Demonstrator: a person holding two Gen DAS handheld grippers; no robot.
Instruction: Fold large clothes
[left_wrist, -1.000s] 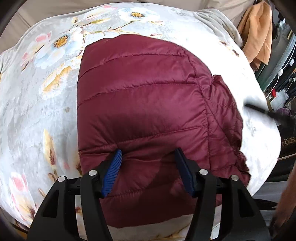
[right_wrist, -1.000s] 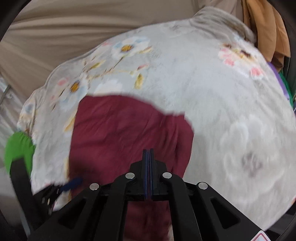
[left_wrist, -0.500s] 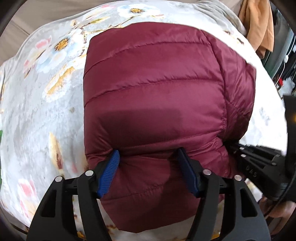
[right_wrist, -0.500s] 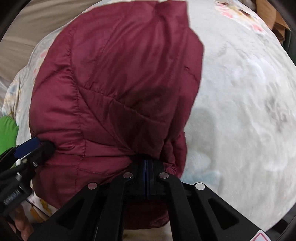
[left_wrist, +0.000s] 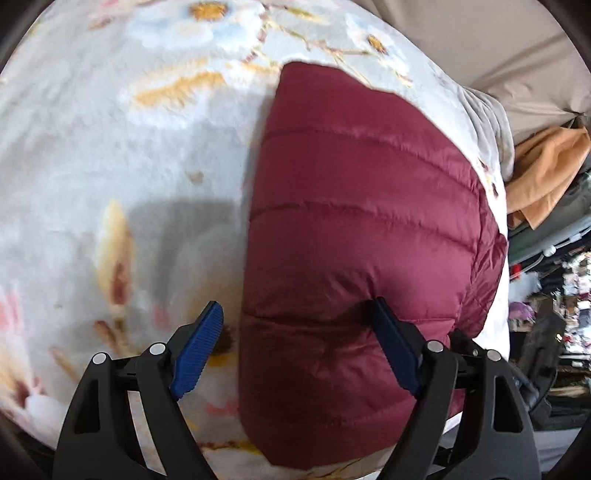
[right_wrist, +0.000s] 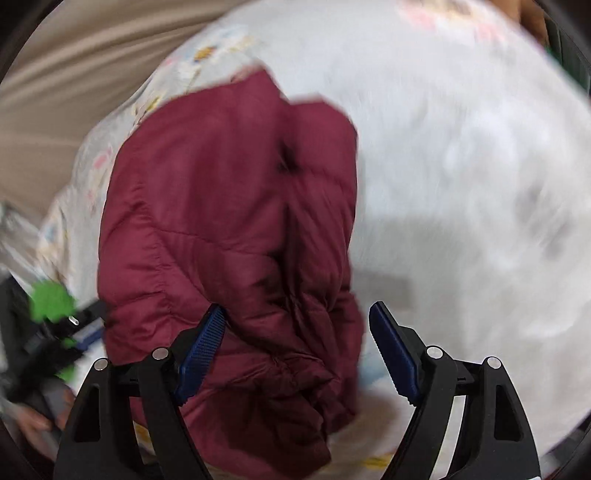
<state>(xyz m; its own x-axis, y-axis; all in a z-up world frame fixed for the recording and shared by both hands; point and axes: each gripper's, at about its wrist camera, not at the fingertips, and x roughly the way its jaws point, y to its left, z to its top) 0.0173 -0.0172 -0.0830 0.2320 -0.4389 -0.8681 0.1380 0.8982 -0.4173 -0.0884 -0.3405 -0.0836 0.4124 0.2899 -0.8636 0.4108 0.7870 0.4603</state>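
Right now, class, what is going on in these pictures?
A person with a handheld gripper in each hand is folding a maroon puffer jacket on a floral blanket. The left gripper and the right gripper have just been opening; both straddle the jacket's edges without pressing on it.

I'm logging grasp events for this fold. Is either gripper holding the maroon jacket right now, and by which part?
Nothing is held. The left gripper and right gripper both stand open after just opening; the maroon puffer jacket lies loose on the floral blanket.
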